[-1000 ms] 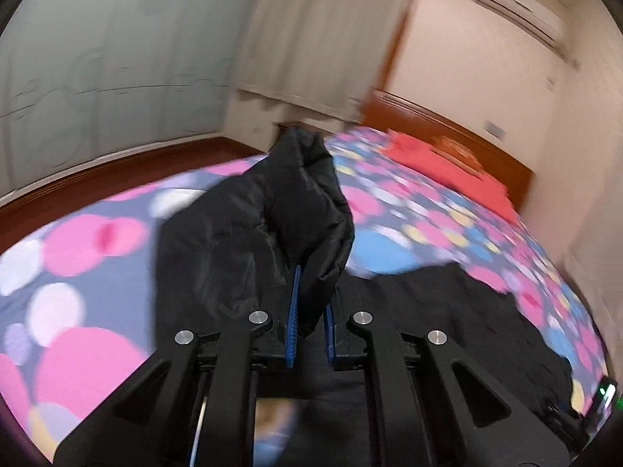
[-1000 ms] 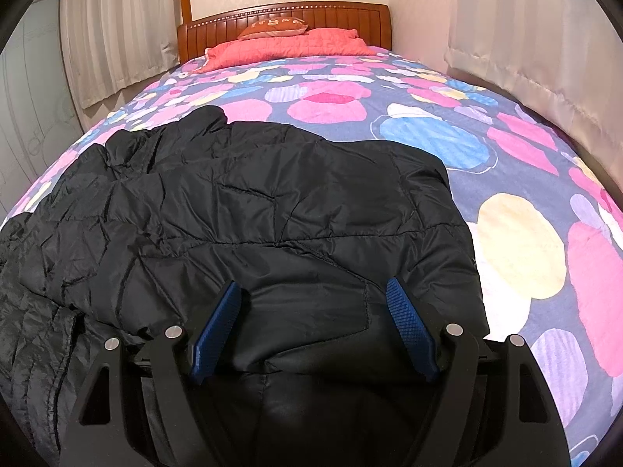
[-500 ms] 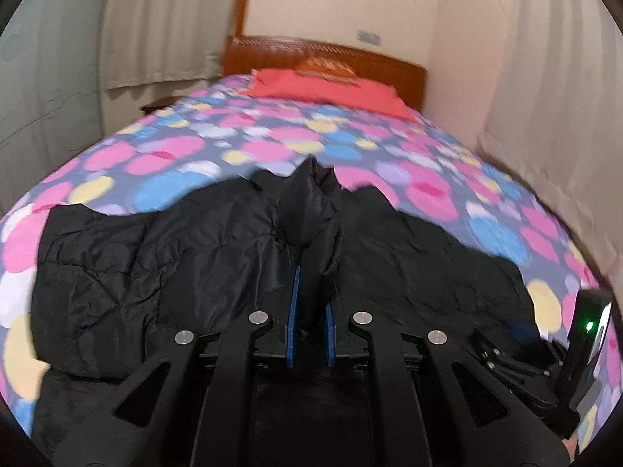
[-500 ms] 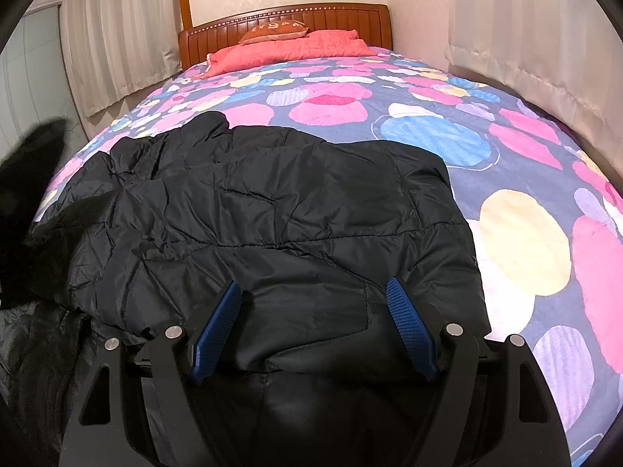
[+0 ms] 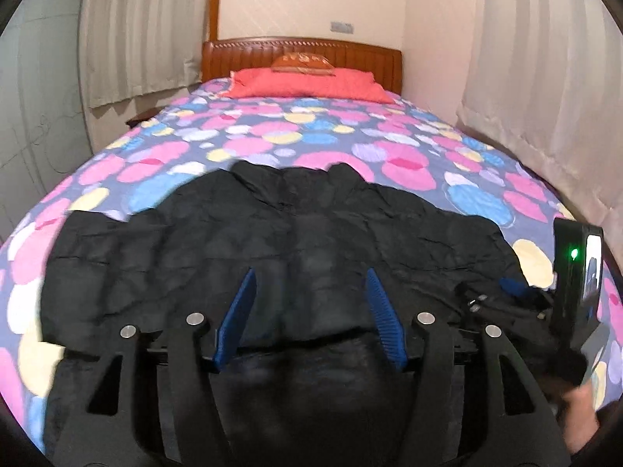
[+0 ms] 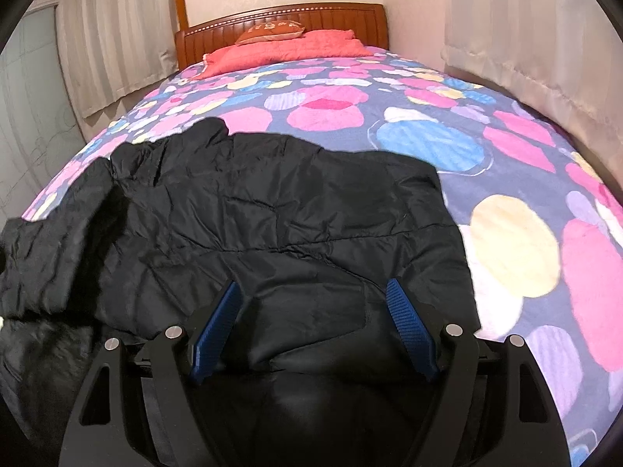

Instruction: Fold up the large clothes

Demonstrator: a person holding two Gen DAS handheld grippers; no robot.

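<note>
A large black puffer jacket (image 5: 311,225) lies spread across the near end of the bed, and its folded-over part shows at the left (image 6: 43,264) in the right wrist view. My left gripper (image 5: 310,274) hovers over the jacket's middle. Its jaws are opening, the blue pads (image 5: 237,311) stand apart, and no fabric is pinched between them. My right gripper (image 6: 311,286) is open above the jacket's right half (image 6: 311,202), holding nothing. The right gripper's body with a green light (image 5: 576,272) and a hand (image 5: 580,420) appear at the right edge of the left wrist view.
The bed cover (image 5: 389,163) has pink, blue and yellow circles. A red pillow (image 5: 307,81) and a wooden headboard (image 5: 300,48) are at the far end. Curtains hang on the left (image 5: 132,39) and right (image 5: 545,78), with a glass panel (image 6: 23,89) far left.
The left gripper carried a pinched fold of the jacket across, lowered it onto the rest of the jacket, and let go. The right gripper stayed still and open.
</note>
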